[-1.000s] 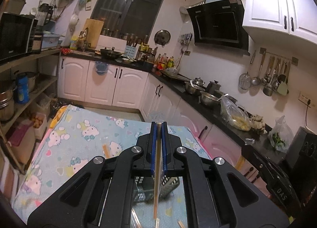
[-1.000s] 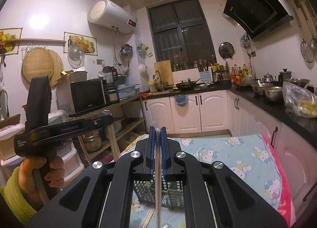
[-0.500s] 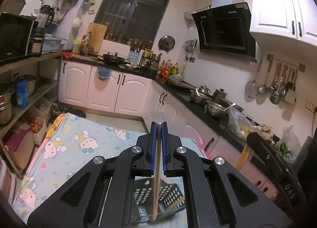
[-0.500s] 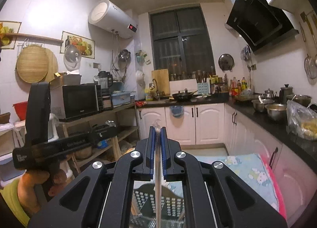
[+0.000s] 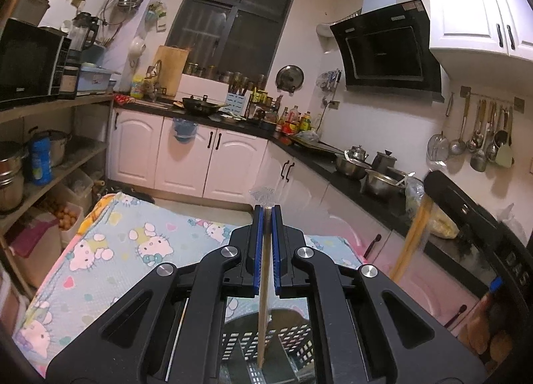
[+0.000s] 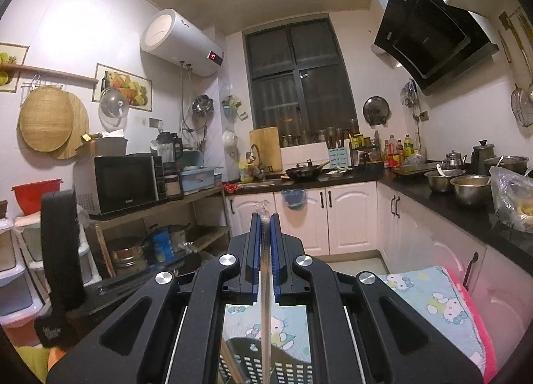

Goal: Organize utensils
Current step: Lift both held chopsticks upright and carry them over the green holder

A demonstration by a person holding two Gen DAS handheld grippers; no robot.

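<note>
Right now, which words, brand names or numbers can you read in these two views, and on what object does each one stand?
"DAS": white letters on the right gripper, seen from the left wrist view.
Red digits on the water heater: lit, but too blurred to read.
Brand under the door of the microwave: too small to read.
White print on the left gripper: blurred, unreadable.

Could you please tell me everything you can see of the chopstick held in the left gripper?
The chopstick is a slim, pale stick that looks like wood. The left gripper is shut on it, its blue pads pressing both sides. It runs down from the fingertips, its lower end over the dark perforated basket; whether it touches is unclear.
</note>
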